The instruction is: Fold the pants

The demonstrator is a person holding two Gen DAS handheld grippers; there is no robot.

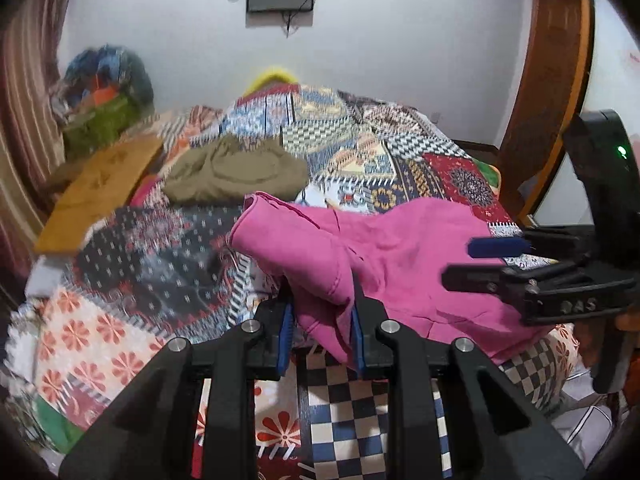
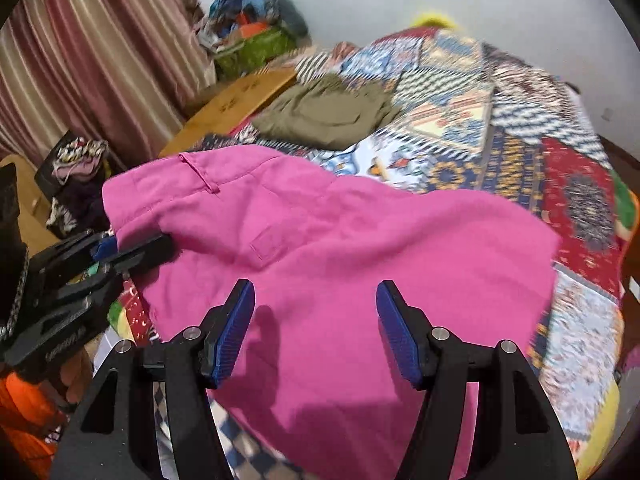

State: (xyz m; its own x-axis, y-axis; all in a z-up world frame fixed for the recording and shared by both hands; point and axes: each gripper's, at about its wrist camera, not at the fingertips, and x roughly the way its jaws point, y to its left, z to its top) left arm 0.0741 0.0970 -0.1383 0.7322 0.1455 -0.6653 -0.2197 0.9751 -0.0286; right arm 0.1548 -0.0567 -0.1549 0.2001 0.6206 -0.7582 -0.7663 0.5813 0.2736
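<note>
Two grippers work the pink pants [image 2: 340, 248], which lie spread across the near part of the patchwork bedspread [image 1: 400, 160]: the left gripper [image 1: 323, 332] is pinched tight on a bunched fold near the waistband, while the right gripper [image 2: 316, 328] hangs over the cloth with its jaws well apart, holding nothing. With only a small bunch gripped, that fold could slip free if pulled hard. Farther back, the olive garment [image 1: 236, 172] could snag a careless sweep.
</note>
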